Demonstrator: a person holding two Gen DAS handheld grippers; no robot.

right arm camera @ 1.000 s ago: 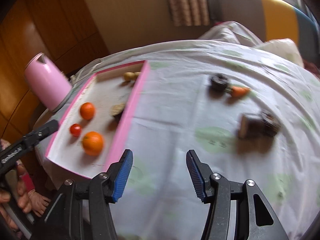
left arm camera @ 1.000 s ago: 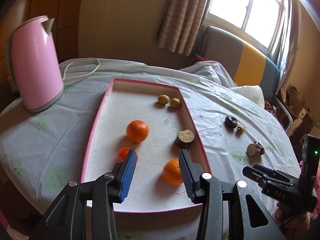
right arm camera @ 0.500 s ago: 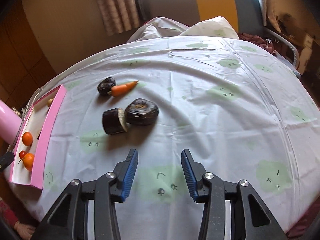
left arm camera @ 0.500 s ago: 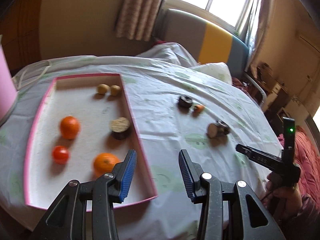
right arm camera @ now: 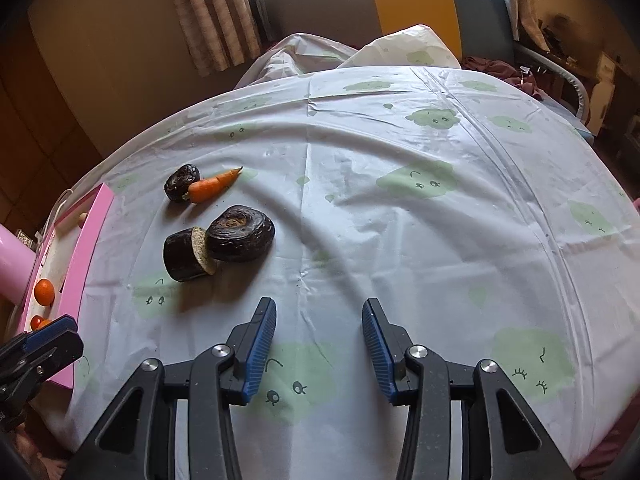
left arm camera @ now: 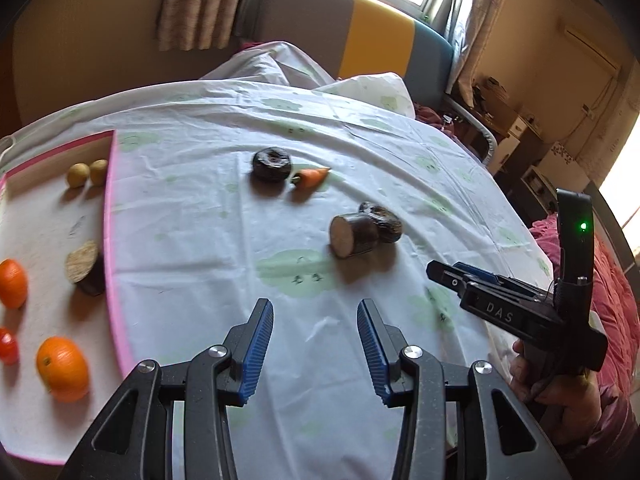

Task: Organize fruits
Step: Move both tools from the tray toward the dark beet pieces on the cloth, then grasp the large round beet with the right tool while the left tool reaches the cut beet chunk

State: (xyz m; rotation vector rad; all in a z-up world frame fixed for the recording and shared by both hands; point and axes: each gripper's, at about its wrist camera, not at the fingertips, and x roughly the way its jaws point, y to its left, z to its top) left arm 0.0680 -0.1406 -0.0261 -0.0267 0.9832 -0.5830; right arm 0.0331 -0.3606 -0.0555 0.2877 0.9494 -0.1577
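A pink-rimmed tray point(left arm camera: 110, 216) at the left holds two oranges point(left arm camera: 62, 368), a small tomato point(left arm camera: 8, 346), two small yellow fruits point(left arm camera: 78, 174) and a dark cut piece point(left arm camera: 82, 266). On the cloth lie a carrot point(left arm camera: 310, 177) beside a dark round piece point(left arm camera: 272, 164), and a dark cut cylinder point(left arm camera: 354, 234) against another dark round piece point(left arm camera: 382, 220). They also show in the right wrist view: the carrot point(right arm camera: 212, 186), the cylinder point(right arm camera: 186, 254). My left gripper point(left arm camera: 316, 340) is open and empty above the cloth. My right gripper point(right arm camera: 319, 344) is open and empty.
The table wears a white cloth with green cloud prints point(right arm camera: 420, 180). A pink kettle point(right arm camera: 10, 268) stands left of the tray. A sofa point(left arm camera: 360, 32) and curtains stand behind. The right gripper shows in the left wrist view point(left arm camera: 520, 308), at the table's right edge.
Both grippers have swung right, away from the tray and toward the pieces on the cloth. Both stay open and empty.
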